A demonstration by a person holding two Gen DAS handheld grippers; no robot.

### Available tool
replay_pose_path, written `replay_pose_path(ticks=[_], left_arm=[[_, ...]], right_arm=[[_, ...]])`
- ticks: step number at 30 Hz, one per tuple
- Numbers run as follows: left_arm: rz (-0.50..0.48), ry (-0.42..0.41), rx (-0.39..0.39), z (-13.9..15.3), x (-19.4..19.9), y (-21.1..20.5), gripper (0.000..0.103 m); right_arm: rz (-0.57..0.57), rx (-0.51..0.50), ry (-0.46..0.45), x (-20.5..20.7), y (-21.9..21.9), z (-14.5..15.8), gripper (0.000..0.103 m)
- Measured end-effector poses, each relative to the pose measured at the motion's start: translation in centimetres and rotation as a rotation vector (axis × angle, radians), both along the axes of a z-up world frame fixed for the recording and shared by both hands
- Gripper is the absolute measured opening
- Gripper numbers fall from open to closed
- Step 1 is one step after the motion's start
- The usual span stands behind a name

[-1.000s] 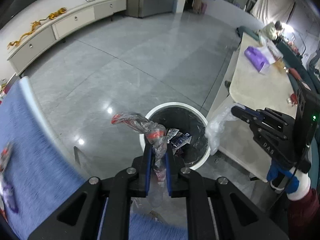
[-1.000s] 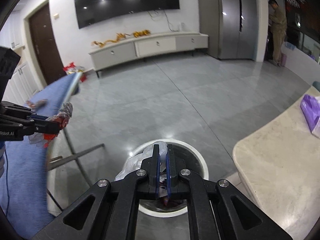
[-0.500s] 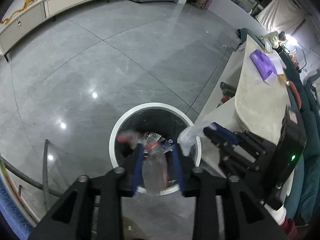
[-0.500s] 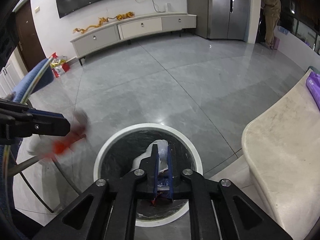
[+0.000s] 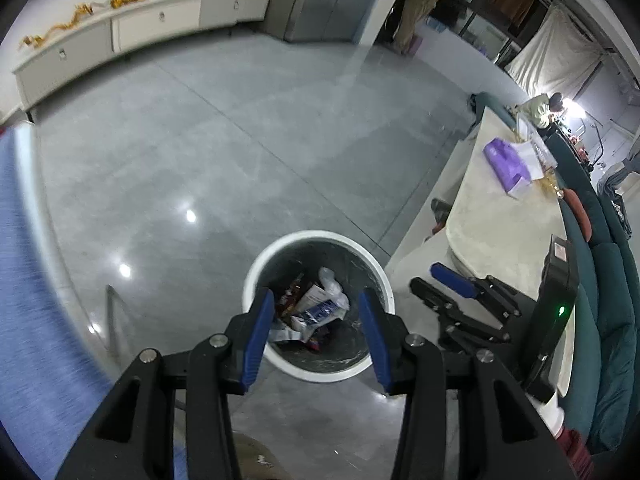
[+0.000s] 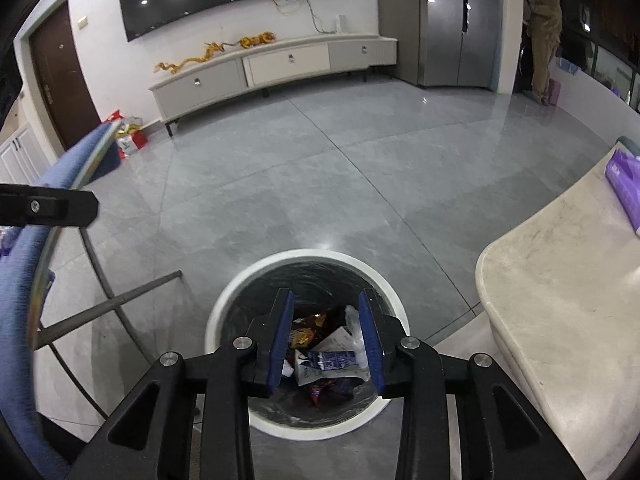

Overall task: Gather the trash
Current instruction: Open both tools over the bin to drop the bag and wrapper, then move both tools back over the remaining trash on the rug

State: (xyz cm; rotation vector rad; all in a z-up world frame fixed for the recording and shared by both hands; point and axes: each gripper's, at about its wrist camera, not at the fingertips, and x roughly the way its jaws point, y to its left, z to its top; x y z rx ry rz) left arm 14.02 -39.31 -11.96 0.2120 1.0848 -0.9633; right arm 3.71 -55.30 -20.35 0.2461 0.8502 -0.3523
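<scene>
A round white trash bin (image 5: 256, 272) with a black liner stands on the grey floor; it also shows in the right wrist view (image 6: 224, 304). Wrappers, a white carton (image 6: 326, 362) and clear plastic (image 5: 330, 282) lie inside it. My left gripper (image 5: 316, 312) is open and empty above the bin. My right gripper (image 6: 326, 320) is open and empty above the bin too. The right gripper shows at the right of the left wrist view (image 5: 456, 286). The left gripper's black body (image 6: 48, 208) shows at the left edge of the right wrist view.
A blue-covered table edge (image 5: 24, 264) with metal legs (image 6: 108, 304) is at the left. A pale stone counter (image 6: 560, 280) with a purple pack (image 5: 506, 162) is at the right. A low white cabinet (image 6: 280, 68) lines the far wall. A person (image 6: 542, 36) stands far back.
Both grippers have opened over the bin. The red and clear wrapper left my left gripper and the white plastic left my right gripper; both now lie in the bin.
</scene>
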Motion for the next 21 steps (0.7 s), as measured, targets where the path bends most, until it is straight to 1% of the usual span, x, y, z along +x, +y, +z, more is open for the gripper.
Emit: replay_pose_path(ticks=[1, 3, 8, 11, 16, 18, 21], left_arm=[[0.005, -0.014, -0.007, 0.7, -0.1, 0.9, 0.043], [0.027, -0.048, -0.036, 2.8, -0.3, 4.1, 0.043], [0.092, -0.108, -0.092, 7.1, -0.6, 11.3, 0.043], [0.145, -0.170, -0.103, 9.4, -0.9, 16.2, 0.045], [0.241, -0.261, -0.124, 12.8, -1.2, 24.6, 0.051], [0.288, -0.294, -0.120, 13.8, -1.3, 27.8, 0.055], [0.350, -0.321, -0.118, 14.6, -1.4, 32.3, 0.056]], right_arm=[[0.007, -0.001, -0.012, -0.4, 0.4, 0.7, 0.034], [0.026, -0.008, -0.041, -1.1, 1.5, 2.5, 0.035], [0.068, -0.021, -0.092, -2.1, 4.0, 6.1, 0.036], [0.103, -0.037, -0.120, -2.2, 6.1, 8.6, 0.037], [0.162, -0.046, -0.181, -2.4, 9.5, 12.5, 0.040], [0.185, -0.057, -0.194, -2.3, 10.9, 13.6, 0.041], [0.225, -0.072, -0.209, -1.8, 13.0, 15.0, 0.042]])
